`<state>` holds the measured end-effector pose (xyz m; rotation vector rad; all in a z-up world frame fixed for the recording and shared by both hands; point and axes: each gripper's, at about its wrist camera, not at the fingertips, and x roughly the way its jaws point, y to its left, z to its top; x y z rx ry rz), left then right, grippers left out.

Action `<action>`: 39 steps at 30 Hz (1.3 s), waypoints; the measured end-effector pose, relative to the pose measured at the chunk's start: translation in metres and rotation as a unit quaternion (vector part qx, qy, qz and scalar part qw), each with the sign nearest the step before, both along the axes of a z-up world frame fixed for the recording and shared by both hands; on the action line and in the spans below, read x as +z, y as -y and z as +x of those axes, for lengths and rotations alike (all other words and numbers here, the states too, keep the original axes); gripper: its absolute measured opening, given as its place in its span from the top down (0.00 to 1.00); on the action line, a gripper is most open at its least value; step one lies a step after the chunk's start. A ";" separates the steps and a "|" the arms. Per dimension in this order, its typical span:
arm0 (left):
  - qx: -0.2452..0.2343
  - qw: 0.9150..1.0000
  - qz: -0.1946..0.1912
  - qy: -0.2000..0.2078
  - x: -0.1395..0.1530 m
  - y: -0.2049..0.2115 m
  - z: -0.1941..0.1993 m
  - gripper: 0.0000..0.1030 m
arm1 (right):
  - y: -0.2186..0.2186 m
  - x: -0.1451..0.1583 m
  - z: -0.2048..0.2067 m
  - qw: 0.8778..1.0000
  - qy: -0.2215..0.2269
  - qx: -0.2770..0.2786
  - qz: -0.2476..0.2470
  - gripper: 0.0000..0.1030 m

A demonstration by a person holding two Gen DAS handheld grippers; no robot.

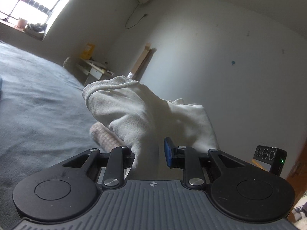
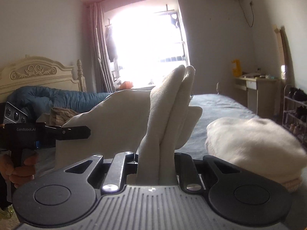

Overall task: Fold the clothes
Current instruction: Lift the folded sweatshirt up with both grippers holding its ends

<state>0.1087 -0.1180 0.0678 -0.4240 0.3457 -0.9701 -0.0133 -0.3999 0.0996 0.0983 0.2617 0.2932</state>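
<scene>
A white garment (image 1: 134,111) hangs lifted above the bed, stretched between both grippers. In the left wrist view my left gripper (image 1: 151,153) is shut on a bunched edge of it; the cloth covers the left finger and the blue pad (image 1: 168,151) shows on the right. In the right wrist view my right gripper (image 2: 155,159) is shut on a folded strip of the white garment (image 2: 168,105) that stands up between its jaws. To the left there, a hand (image 2: 19,168) holds the left gripper (image 2: 76,131), which is clamped on the cloth's far corner.
The bed (image 2: 220,105) has a grey-blue sheet, a blue duvet (image 2: 48,97) and a cream headboard (image 2: 34,72). A fluffy white shape (image 2: 249,143), blurred, is close at the right. A desk (image 2: 255,88) and shoe rack (image 2: 295,111) stand by the wall.
</scene>
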 end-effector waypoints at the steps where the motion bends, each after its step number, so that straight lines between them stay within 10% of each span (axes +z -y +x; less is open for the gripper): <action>1: -0.005 1.000 -0.003 0.010 0.008 0.009 -0.001 0.78 | 0.006 0.008 -0.006 1.000 0.012 -0.007 -0.009 0.81; 18: -0.007 0.996 0.004 0.086 0.072 0.165 0.065 0.78 | 0.151 0.095 0.045 0.992 0.090 -0.083 -0.020 0.81; 39: -0.001 0.997 0.048 0.058 0.062 0.209 0.106 0.78 | 0.211 0.067 0.108 0.996 0.051 -0.071 -0.003 0.81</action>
